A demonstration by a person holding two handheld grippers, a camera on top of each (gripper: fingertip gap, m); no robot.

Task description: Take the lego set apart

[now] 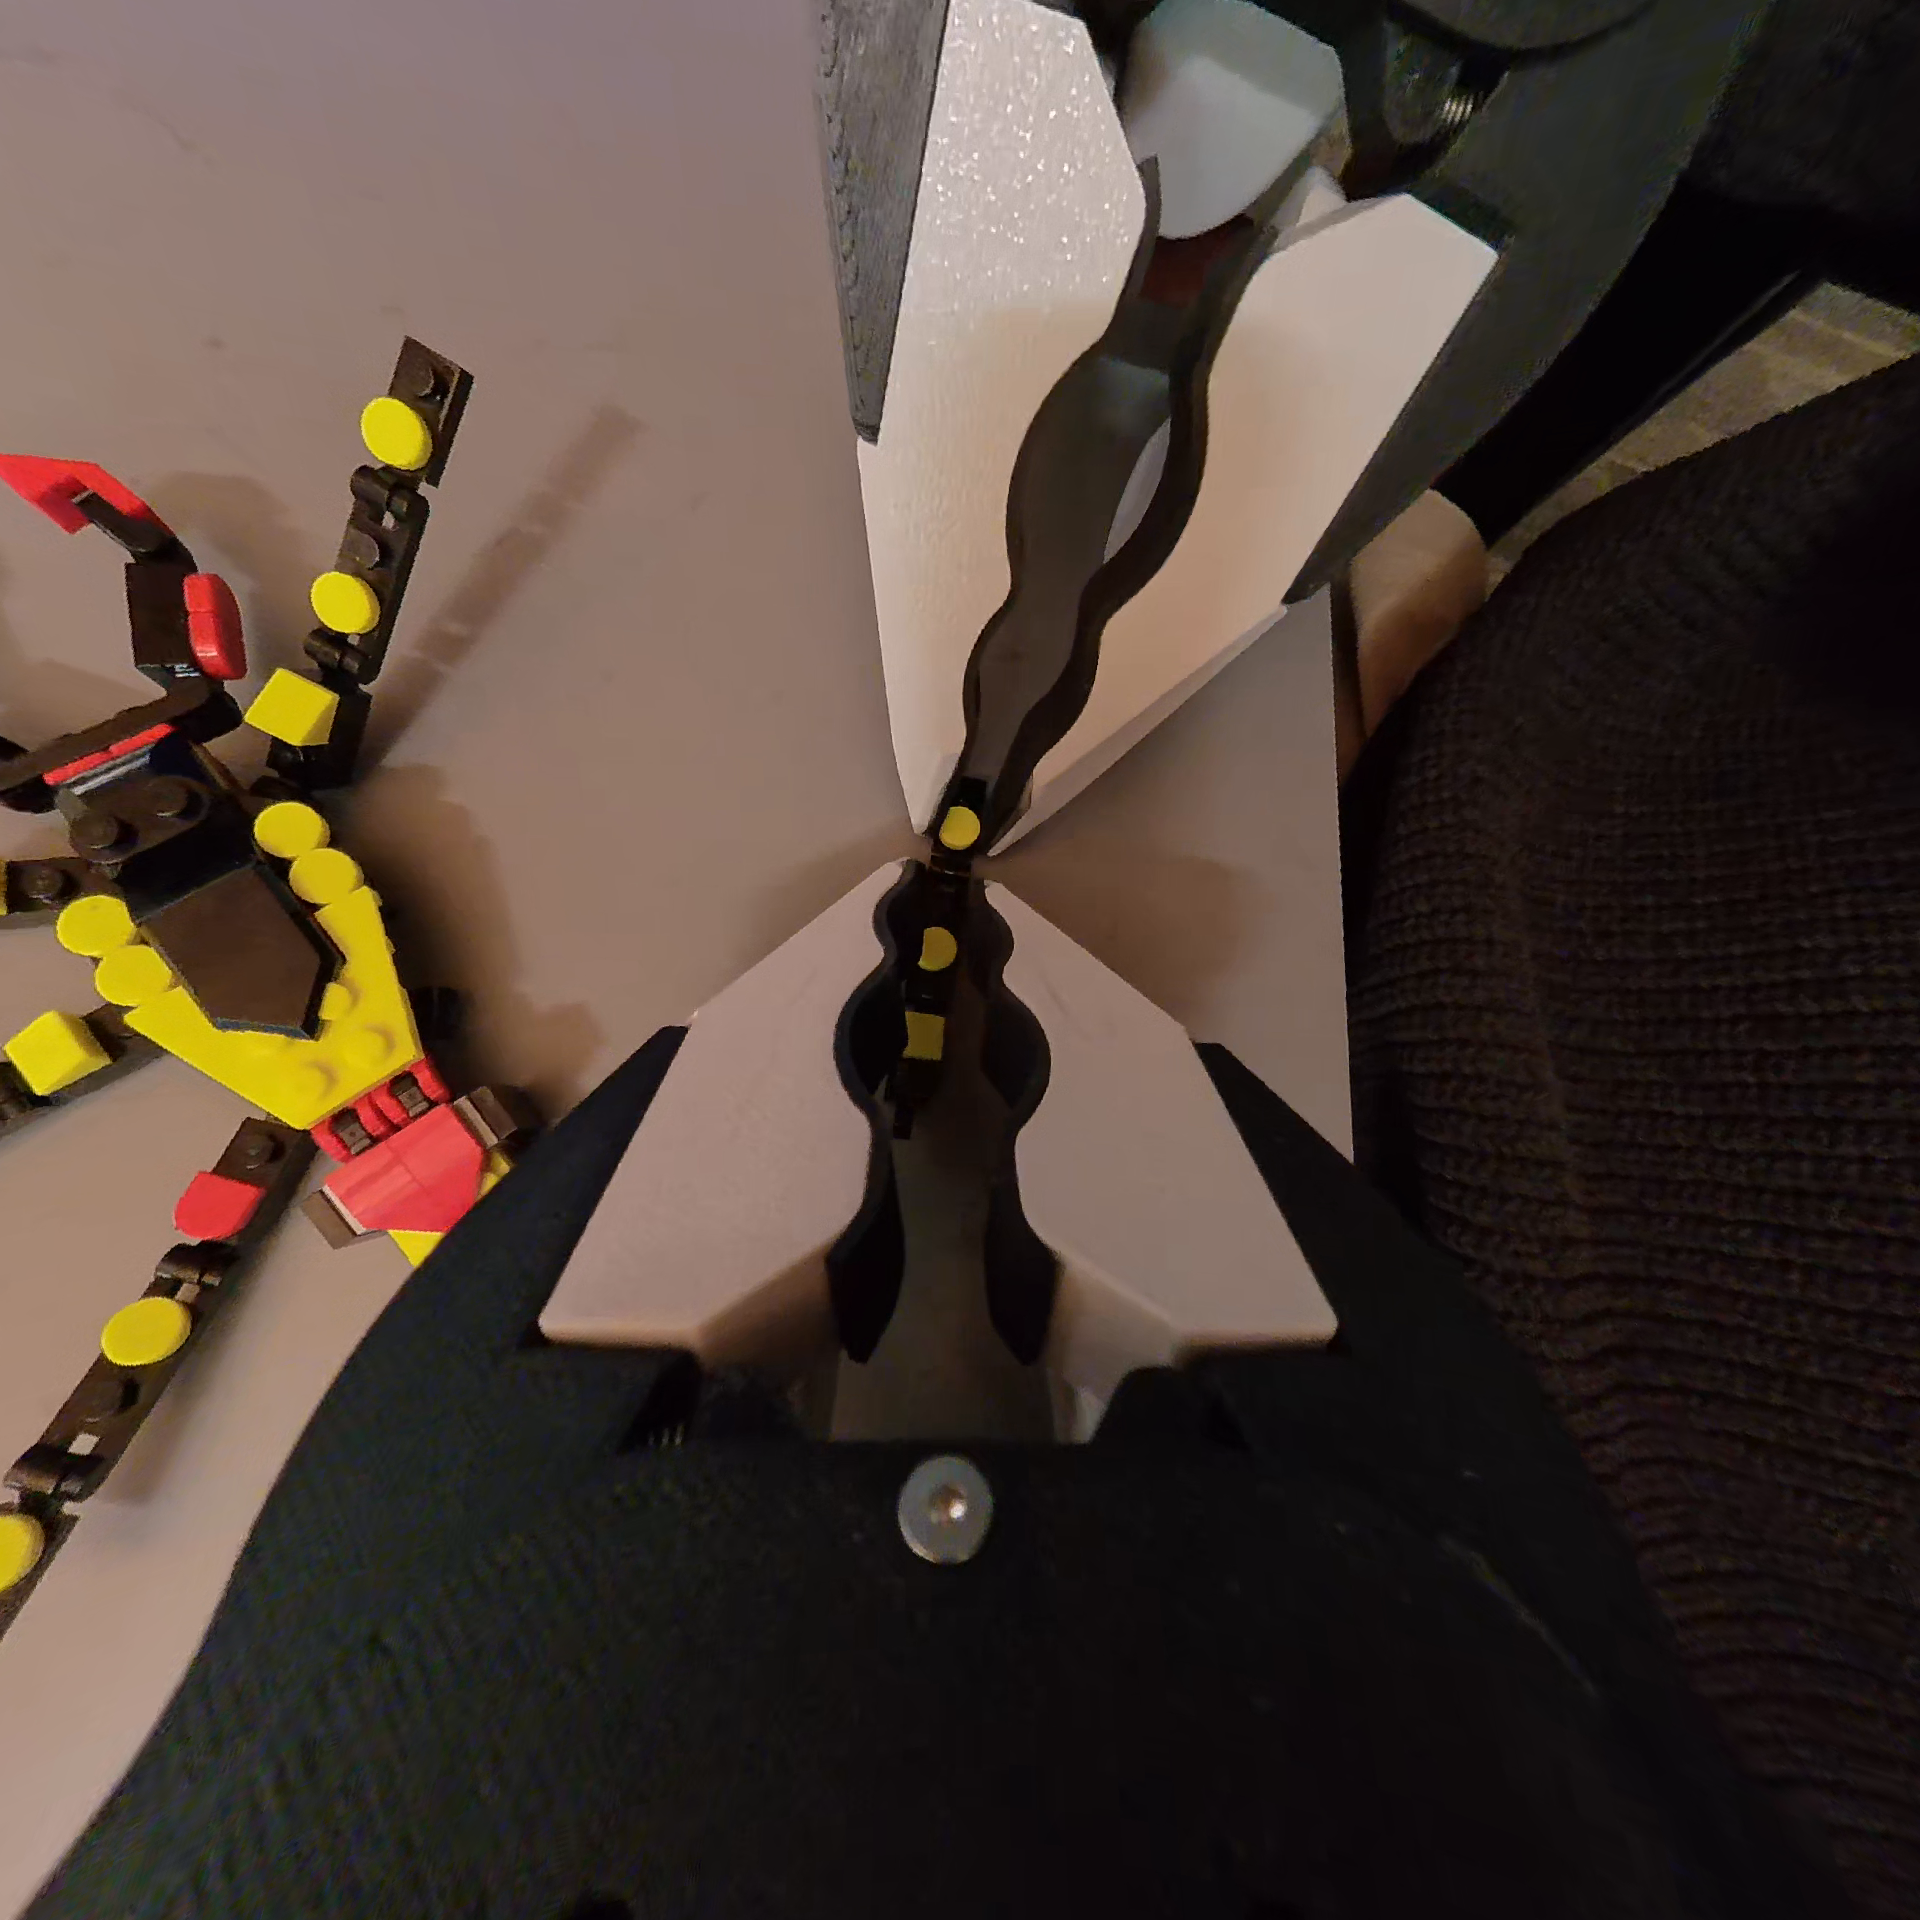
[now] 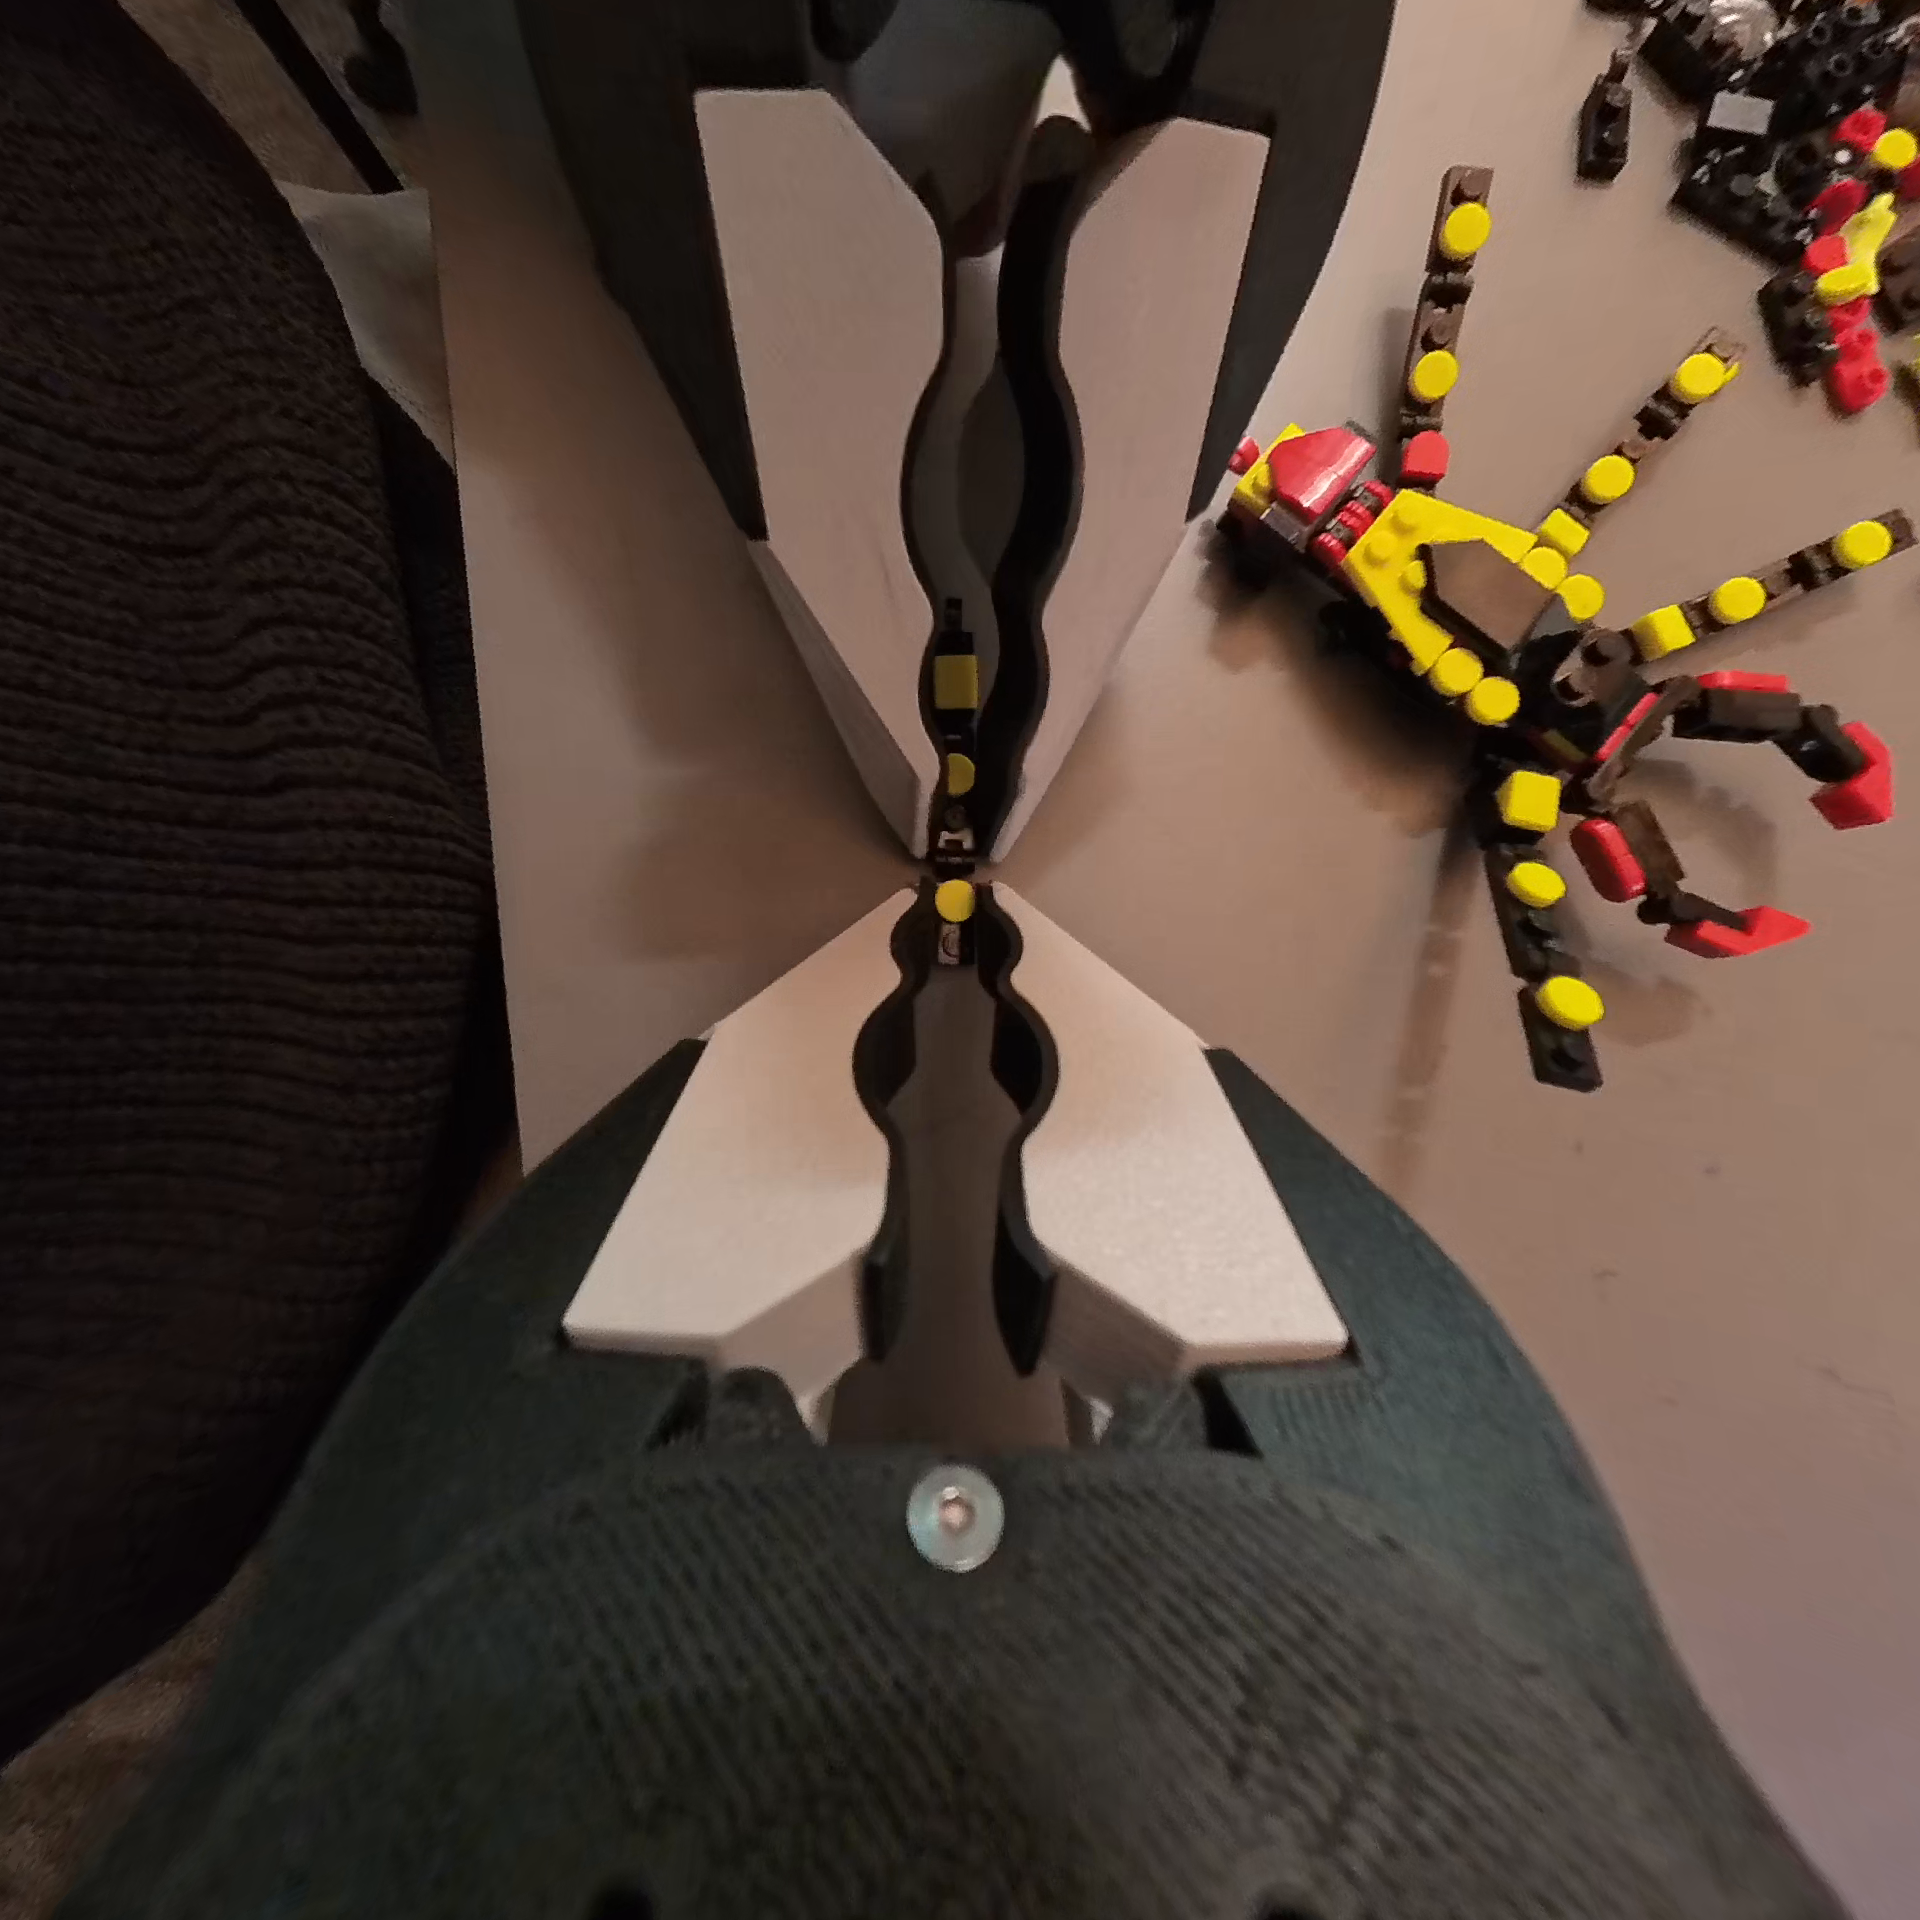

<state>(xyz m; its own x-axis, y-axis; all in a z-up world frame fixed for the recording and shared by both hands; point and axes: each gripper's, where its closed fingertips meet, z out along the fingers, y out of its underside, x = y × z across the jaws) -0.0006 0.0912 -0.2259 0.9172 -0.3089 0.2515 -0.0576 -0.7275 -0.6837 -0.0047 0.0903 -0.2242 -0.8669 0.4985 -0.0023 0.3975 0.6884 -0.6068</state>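
Above the pale surface (image 1: 644, 312), a detached dark-brown leg strip with yellow studs (image 1: 940, 945) is pinched between left gripper (image 1: 940, 914) and right gripper (image 2: 954, 914) jaws, while the yellow-red-brown brick spider (image 2: 1496, 613) lies beside, mostly assembled; loose bricks (image 2: 1787, 156) lie farther off.

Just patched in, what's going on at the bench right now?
Both grippers are tip to tip, each shut on one end of a thin dark leg strip with yellow studs, held above the table. The left gripper holds the near end in its view; the right gripper clamps the other end. The main lego creature, yellow, red and black, lies on the table beside them with other legs attached. Loose pieces sit farther back.
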